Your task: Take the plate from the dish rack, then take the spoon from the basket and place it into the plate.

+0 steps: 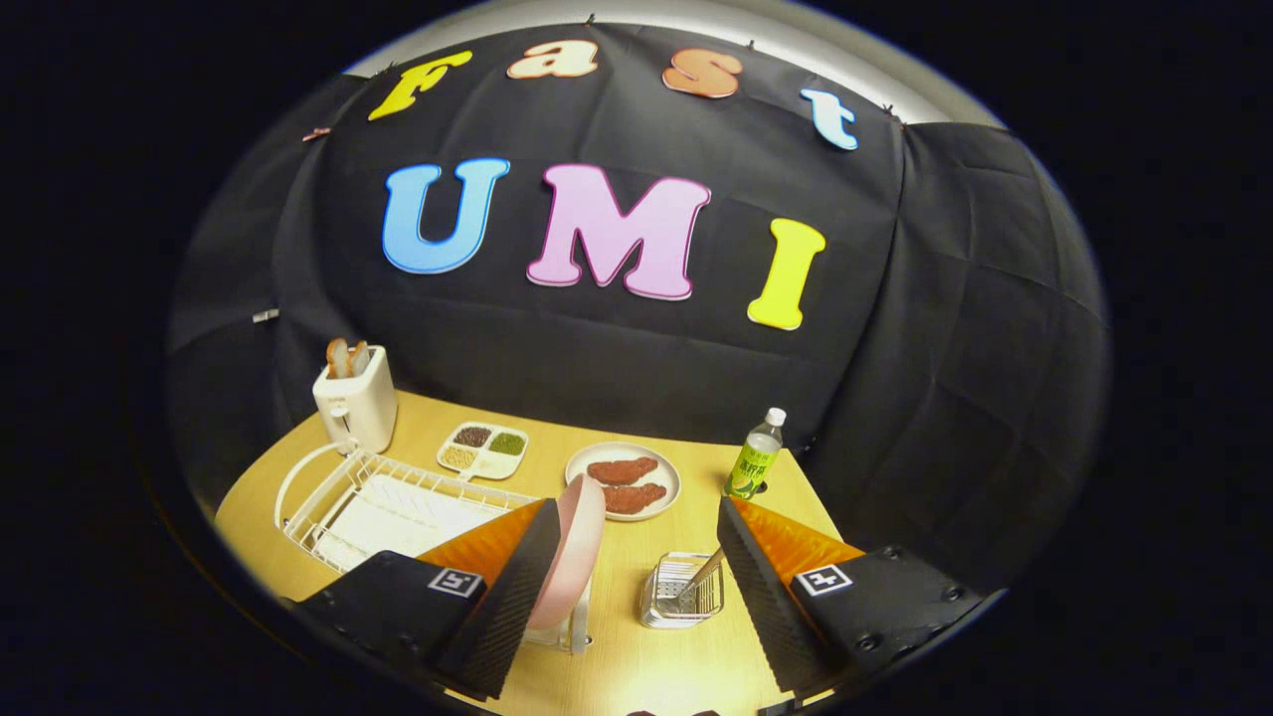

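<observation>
The tongs (636, 587) are seen standing wide apart above the pale wooden worktop (636, 656); nothing is clamped between them. A round pink plate (569, 557) stands on edge in a small clear slotted dish rack (575, 628), just inside the left finger and seemingly touching or very near its pad; the right finger is well apart from it; the plate is therefore not gripped. Whether the left pad truly bears on the plate cannot be told.

Ahead of the right finger, a small wire mesh basket (681, 594) stands on the worktop; a metal spoon (703, 574) leans in it with its handle raised toward the right finger. The spoon is judged untouched.

Progress is judged as follows: the first step, removal of the plate from its rack, is not yet done, the plate being seated in its slot; the tongs appear positioned for the approach to it; the closing of the fingers on the plate rim, the lift, the setting down on a bare part of the worktop, and then the whole spoon stage remain.

Also noted: a large white wire draining rack (378, 507) beyond the left finger; a white toaster (356, 398) with bread in it; a white four-compartment tray of grains (483, 449); a white plate carrying two pieces of reddish food (624, 480); a clear drink bottle with a green label (756, 454).
</observation>
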{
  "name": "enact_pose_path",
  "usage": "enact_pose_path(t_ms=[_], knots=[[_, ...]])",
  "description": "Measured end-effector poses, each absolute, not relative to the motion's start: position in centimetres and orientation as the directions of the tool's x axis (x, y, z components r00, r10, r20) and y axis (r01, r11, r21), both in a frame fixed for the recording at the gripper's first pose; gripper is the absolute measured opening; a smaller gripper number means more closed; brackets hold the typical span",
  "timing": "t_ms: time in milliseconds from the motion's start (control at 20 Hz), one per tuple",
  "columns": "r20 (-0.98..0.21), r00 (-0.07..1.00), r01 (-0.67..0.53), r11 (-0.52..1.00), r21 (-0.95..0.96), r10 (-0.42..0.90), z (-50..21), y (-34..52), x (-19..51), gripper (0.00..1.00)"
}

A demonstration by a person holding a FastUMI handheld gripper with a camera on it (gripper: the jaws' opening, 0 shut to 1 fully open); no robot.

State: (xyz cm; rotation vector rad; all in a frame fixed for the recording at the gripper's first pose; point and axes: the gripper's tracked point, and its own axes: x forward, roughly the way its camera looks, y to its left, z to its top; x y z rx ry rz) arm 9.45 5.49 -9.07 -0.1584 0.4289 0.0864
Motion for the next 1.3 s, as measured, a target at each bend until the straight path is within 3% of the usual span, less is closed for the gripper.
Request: enact_pose_path(t_ms=[400, 600, 950, 1300], knots=[[-0.579, 0.813, -0.047, 0.985, -0.167, -0.059, -14.4, 7.1, 13.4, 0.94], [-0.624, 0.773, -0.005, 0.983, -0.182, -0.112, -16.8, 6.6, 14.1, 0.77], [-0.723, 0.683, 0.098, 0.994, -0.048, -0.102, -19.8, 7.9, 13.7, 0.3], [-0.685, 0.714, 0.087, 0.989, -0.116, -0.143, -19.6, 7.9, 13.7, 0.23]])
